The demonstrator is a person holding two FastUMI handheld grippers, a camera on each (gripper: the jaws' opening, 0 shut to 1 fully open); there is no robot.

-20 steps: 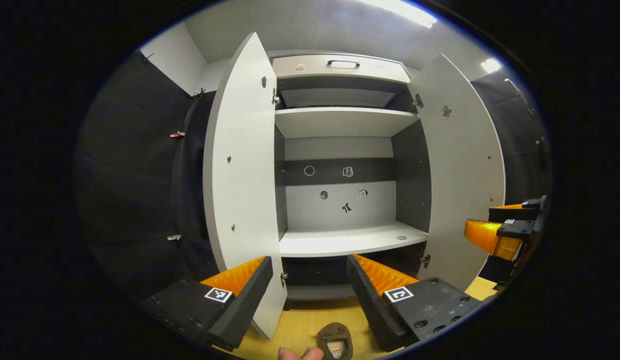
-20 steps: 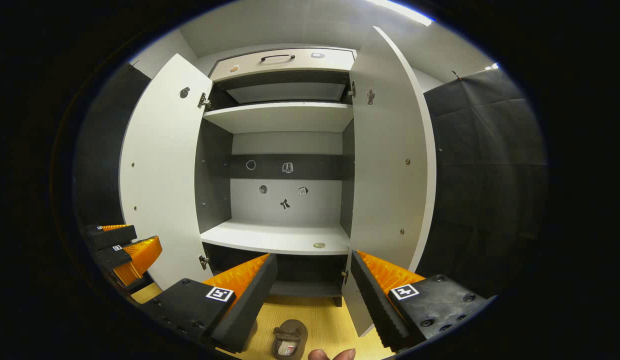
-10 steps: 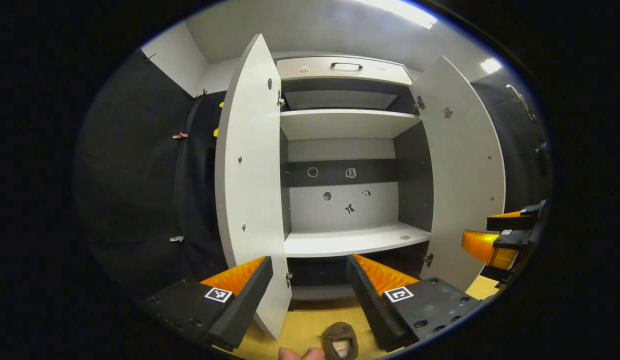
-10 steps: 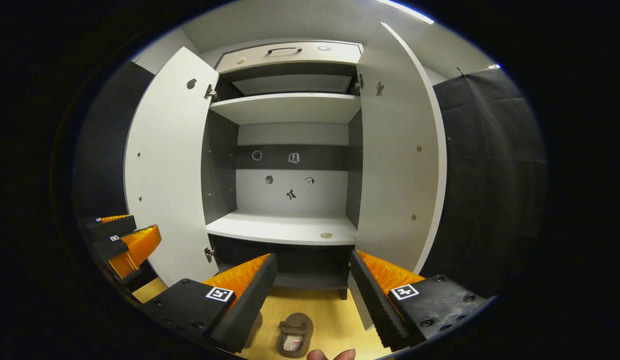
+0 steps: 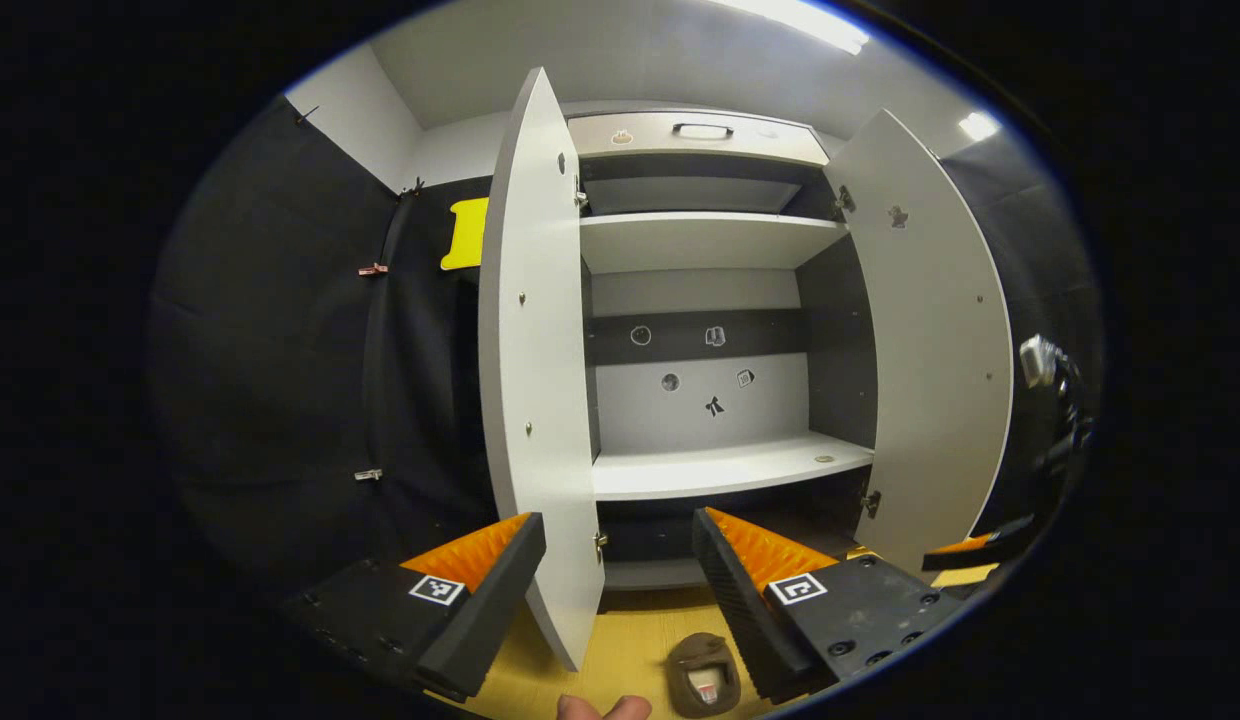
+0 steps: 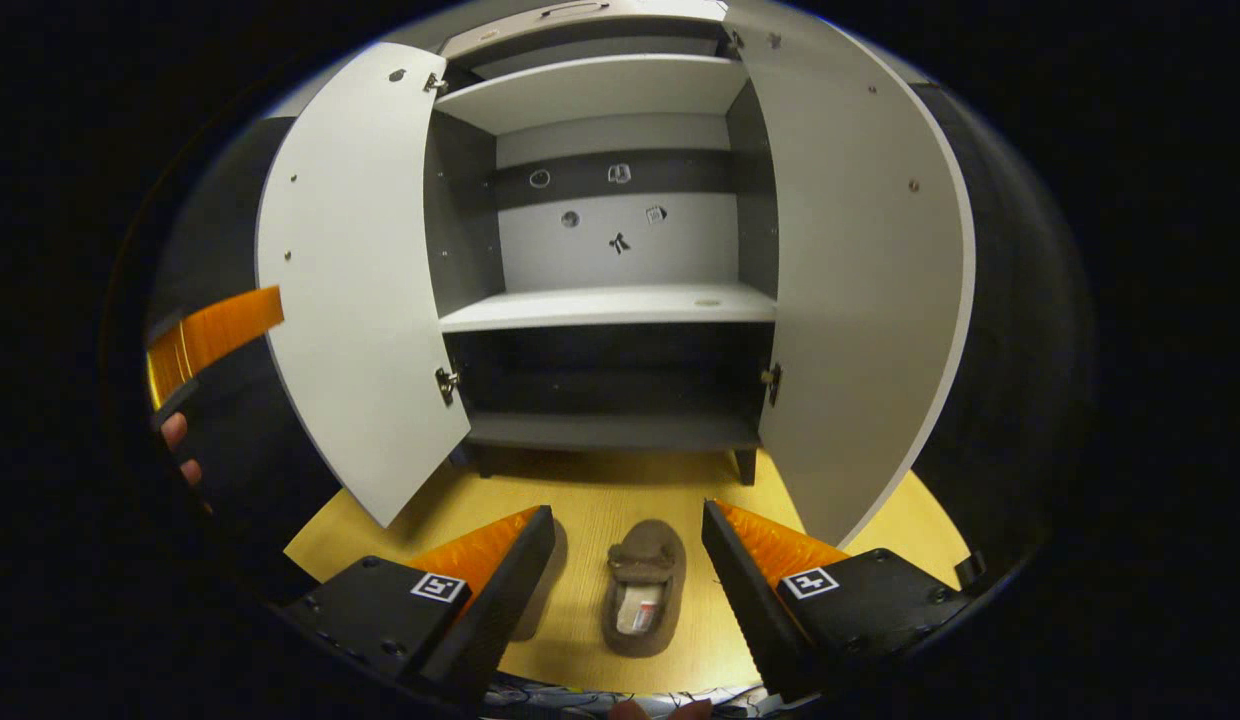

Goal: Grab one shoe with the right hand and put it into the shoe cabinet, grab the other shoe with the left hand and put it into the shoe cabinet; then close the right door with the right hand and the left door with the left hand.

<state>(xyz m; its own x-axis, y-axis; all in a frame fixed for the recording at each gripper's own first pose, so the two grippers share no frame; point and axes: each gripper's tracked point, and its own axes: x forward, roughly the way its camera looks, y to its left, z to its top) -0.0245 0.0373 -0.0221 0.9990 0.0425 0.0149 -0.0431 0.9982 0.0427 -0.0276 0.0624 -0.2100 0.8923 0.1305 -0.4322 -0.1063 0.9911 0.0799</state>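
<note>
Shoe first: a brown felt slipper [image 6: 643,587] lies flat on the yellow wood-grain floor [image 6: 600,500], toe toward the cabinet, between the spread fingers of the right gripper [image 6: 628,575], whose jaws stand wide apart and touch nothing. A second slipper is partly hidden behind that gripper's left finger, at 9 o'clock of the first. At 12 o'clock stands the light grey shoe cabinet [image 6: 610,305] with both doors swung open, the left door [image 6: 360,300] and right door [image 6: 860,280] flanking its shelves. In the left gripper view, the left gripper [image 5: 620,575] also has its jaws apart and holds nothing; the brown slipper [image 5: 702,674] sits at 5 o'clock below it, and the open left door [image 5: 540,380] rises at 12 o'clock.
</note>
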